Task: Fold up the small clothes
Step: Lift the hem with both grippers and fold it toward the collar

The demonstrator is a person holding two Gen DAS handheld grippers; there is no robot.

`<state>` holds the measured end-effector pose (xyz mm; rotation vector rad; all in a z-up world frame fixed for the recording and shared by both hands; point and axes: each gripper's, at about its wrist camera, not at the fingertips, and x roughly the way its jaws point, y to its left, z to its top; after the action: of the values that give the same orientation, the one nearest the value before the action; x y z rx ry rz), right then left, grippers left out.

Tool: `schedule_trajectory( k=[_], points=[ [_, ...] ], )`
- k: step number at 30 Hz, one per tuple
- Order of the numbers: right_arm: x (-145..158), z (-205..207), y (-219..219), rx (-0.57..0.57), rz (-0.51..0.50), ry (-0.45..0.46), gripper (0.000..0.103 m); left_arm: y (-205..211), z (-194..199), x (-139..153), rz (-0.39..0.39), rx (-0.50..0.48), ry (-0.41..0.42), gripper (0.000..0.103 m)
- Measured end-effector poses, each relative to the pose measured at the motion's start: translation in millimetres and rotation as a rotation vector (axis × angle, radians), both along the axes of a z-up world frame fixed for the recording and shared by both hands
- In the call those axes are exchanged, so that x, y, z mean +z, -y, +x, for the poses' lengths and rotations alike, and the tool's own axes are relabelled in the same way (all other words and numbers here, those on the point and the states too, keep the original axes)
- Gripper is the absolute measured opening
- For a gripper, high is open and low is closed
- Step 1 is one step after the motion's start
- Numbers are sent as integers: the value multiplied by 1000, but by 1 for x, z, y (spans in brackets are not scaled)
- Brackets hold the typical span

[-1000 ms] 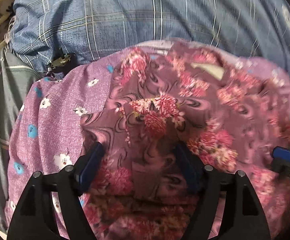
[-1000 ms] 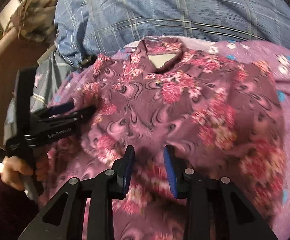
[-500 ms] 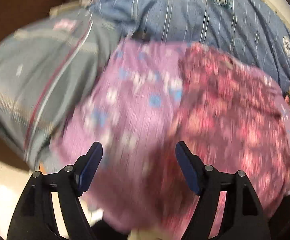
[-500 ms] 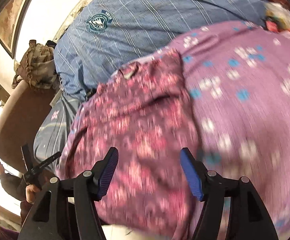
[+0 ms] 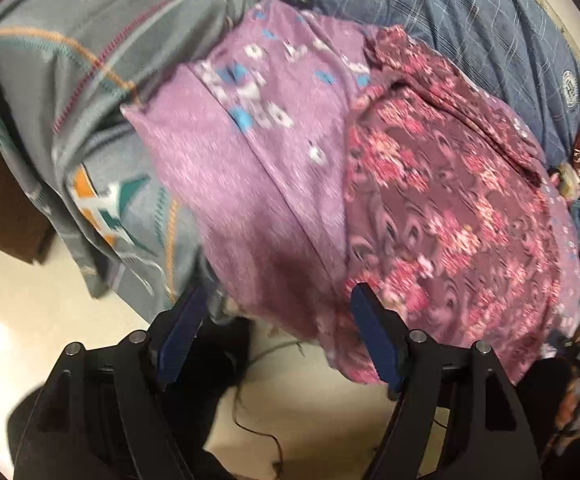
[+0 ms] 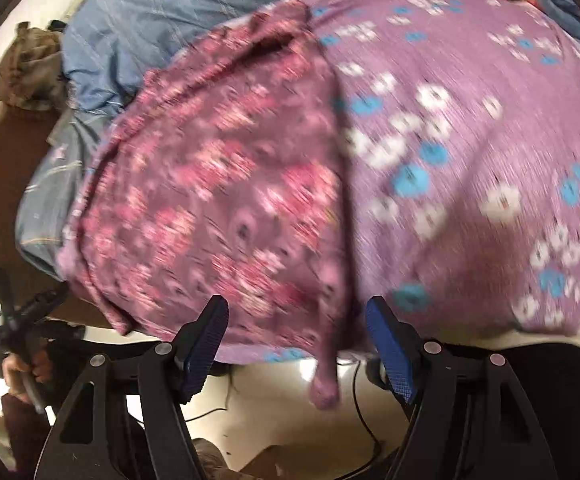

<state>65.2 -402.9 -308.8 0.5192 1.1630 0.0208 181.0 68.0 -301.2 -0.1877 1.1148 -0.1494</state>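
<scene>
The maroon floral garment point(image 5: 442, 200) point(image 6: 218, 200) lies folded in a long strip on a lilac cloth with white and blue flowers point(image 5: 242, 168) point(image 6: 470, 140). Its lower end hangs over the bed's edge. My left gripper point(image 5: 278, 336) is open at that edge, below the lilac cloth, with its right finger beside the garment's left border and nothing pressed between the pads. My right gripper point(image 6: 298, 346) has its jaws opening. A hanging corner of the garment point(image 6: 324, 380) dangles in the gap, and neither pad touches it. Both views are blurred.
A blue plaid quilt point(image 5: 470, 20) point(image 6: 150, 12) covers the far side of the bed. A grey patterned blanket point(image 5: 90, 60) hangs at the left. Below the edge is cream floor point(image 5: 30, 312) with thin cables point(image 5: 258, 436). A person's hand point(image 6: 18, 368) shows at the lower left.
Both grippers drew back from the middle of the garment to the bed's edge and rolled. The right jaws, nearly closed on fabric, spread wide and let go. The left jaws stayed wide.
</scene>
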Motion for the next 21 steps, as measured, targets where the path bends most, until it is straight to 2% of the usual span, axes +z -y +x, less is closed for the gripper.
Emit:
schedule_trajectory(
  k=[5, 7, 11, 18, 19, 21],
  points=[
    [-14, -5, -7, -5, 14, -38, 73, 27, -6, -4, -40, -23, -24, 77],
    [-17, -3, -12, 5, 15, -49, 73, 38, -6, -8, -9, 5, -53, 81],
    [-18, 1, -20, 24, 18, -45, 73, 62, -9, -21, 23, 60, -89, 81],
    [-31, 1, -16, 7, 44, -66, 73, 87, -5, -59, 120, 68, -179, 81],
    [-33, 1, -15, 0, 50, -70, 73, 84, -4, -65, 114, 80, -197, 81],
    [-37, 1, -15, 2, 57, -74, 73, 75, -5, -73, 46, 93, -207, 81]
  ],
)
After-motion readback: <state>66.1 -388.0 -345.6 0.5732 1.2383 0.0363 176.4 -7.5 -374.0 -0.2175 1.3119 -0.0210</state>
